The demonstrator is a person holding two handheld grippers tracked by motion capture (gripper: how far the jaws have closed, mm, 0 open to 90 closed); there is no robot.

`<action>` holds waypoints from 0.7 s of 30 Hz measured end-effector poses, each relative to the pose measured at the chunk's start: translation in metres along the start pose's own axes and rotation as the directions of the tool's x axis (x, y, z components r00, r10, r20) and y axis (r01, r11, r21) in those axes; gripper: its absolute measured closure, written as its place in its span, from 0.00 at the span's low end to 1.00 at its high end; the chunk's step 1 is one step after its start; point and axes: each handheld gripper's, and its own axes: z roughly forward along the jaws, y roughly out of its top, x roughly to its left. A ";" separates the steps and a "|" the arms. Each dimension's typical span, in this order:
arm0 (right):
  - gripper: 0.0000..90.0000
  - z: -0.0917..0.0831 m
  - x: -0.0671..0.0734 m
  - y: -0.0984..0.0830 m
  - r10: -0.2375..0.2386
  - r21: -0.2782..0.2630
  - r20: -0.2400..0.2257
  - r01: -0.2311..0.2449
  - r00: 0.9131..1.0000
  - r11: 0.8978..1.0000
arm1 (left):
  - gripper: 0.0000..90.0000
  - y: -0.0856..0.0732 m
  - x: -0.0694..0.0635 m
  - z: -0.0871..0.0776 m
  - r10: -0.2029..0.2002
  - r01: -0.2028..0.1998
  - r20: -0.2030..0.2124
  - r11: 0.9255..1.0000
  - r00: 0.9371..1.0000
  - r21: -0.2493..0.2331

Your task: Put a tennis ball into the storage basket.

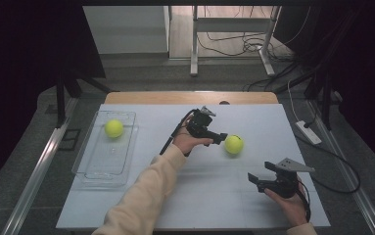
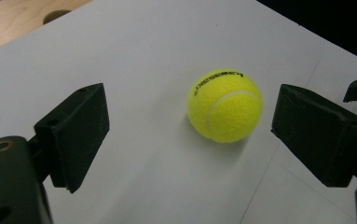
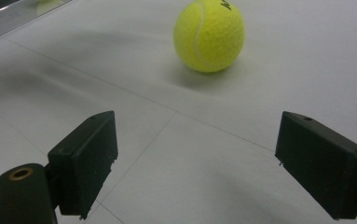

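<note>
Yellow felt ball [image 1: 234, 144] lying on the white desk [image 1: 141, 200], right of centre in the high view, just beyond the tips of the left tongs [image 1: 222, 138]. In the left gripper view the ball [image 2: 225, 106] sits ahead of the left tongs [image 2: 190, 135], nearer the right-hand jaw than the other, with bare desk [image 2: 134, 56] on both sides of it; neither pad touches it. The jaws stand wide apart and hold nothing. The right tongs [image 1: 253, 180] rest lower on the desk, well apart from the ball, aimed leftward. In the right gripper view the right tongs [image 3: 192, 163] are spread wide and empty, with the ball [image 3: 209, 35] farther off, left of the midline between the jaws. Being round, the ball has no long axis; in the left gripper view its black lettering faces up and away, and a white seam curves across its near face. A second ball [image 1: 114, 128] lies in a clear tray [image 1: 89, 161] at the desk's left.
</note>
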 end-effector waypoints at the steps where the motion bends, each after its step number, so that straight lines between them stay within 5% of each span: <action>1: 0.14 0.000 0.000 0.000 0.003 0.000 0.000 -0.003 1.000 1.000 | 0.13 0.000 0.000 0.001 0.000 0.000 0.004 1.000 1.000 0.004; 21: 0.14 0.000 -0.001 0.000 0.008 0.004 -0.002 -0.008 1.000 1.000 | 0.11 0.008 -0.012 0.025 0.035 -0.038 0.053 0.998 0.998 0.053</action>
